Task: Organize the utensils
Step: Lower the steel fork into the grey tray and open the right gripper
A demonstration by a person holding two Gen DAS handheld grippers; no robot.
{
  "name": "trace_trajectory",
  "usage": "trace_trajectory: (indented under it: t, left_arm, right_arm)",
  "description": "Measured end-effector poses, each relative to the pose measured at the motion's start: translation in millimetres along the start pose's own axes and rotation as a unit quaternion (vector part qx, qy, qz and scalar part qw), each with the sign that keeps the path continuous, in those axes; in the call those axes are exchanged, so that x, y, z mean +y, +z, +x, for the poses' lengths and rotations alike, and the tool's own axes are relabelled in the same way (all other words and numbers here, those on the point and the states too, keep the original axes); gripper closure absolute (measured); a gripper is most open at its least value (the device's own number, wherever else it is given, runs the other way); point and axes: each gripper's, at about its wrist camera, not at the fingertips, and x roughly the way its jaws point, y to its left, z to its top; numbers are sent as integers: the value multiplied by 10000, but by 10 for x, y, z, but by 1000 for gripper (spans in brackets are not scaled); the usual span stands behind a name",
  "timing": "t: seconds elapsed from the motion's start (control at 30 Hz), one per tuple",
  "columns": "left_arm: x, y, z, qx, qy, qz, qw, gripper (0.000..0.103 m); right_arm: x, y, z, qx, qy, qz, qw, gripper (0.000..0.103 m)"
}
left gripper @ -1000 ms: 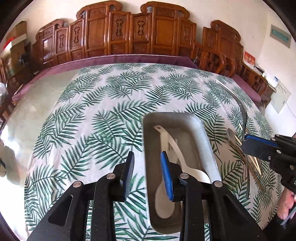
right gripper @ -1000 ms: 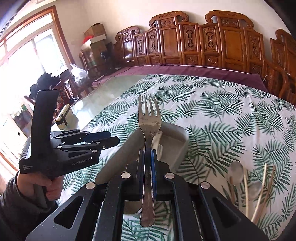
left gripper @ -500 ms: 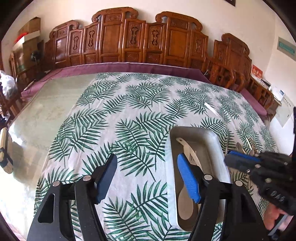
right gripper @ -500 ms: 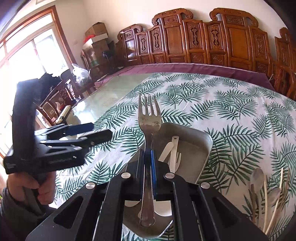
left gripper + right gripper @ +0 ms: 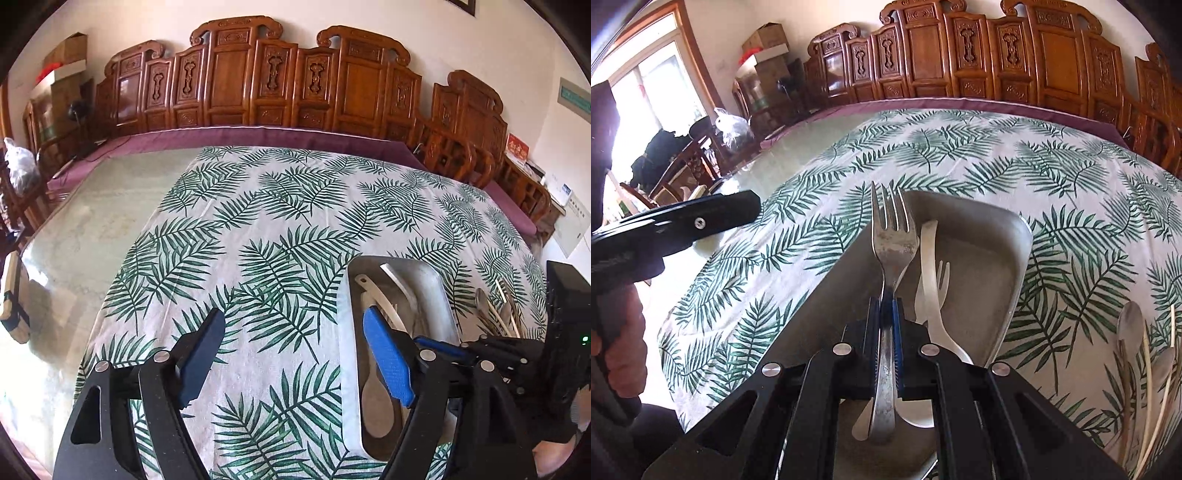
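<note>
My right gripper (image 5: 885,314) is shut on a metal fork (image 5: 891,236) by its handle, tines pointing forward, held low over the grey metal tray (image 5: 1008,258). A white plastic spoon (image 5: 929,273) and a white plastic fork (image 5: 942,277) lie in the tray. In the left wrist view the tray (image 5: 345,332) sits at right with the white spoon (image 5: 376,402) inside. My left gripper (image 5: 291,354) is open wide and empty, its right finger over the tray's left rim. The right gripper (image 5: 461,350) shows at that view's right edge.
Several loose spoons and chopsticks (image 5: 1145,354) lie on the leaf-print cloth (image 5: 997,155) right of the tray, also in the left wrist view (image 5: 498,310). Bare glass tabletop (image 5: 85,236) lies left of the cloth. Carved wooden chairs (image 5: 273,81) line the far side.
My right gripper has carried the fork forward and down over the tray. My left gripper has opened wider and shifted left, off the tray's middle.
</note>
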Motion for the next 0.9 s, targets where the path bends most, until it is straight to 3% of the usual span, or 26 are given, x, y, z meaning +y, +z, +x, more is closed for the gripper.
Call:
trace_trajectory:
  t: [0.37,0.53,0.7,0.9]
  left_arm:
    - [-120,-16,-3,-1,-34,110,9999,29]
    - [-188,-28,-18,-14,-38,153,9999,29]
    - [-318,-37,-58,-58,-103,214,9997,29]
    - [-572,-89,-123,-107,-260,388,9989,29]
  right_arm:
    - [-60,-10,32,63,-124,-2,9999,94]
    - [-101,24,-103,-101,-35,14,9999,94]
    - [-234,14,-503,-385,31,-87,9992,94]
    - [-626,-128,-1111,-643,-266,-72,9976,94]
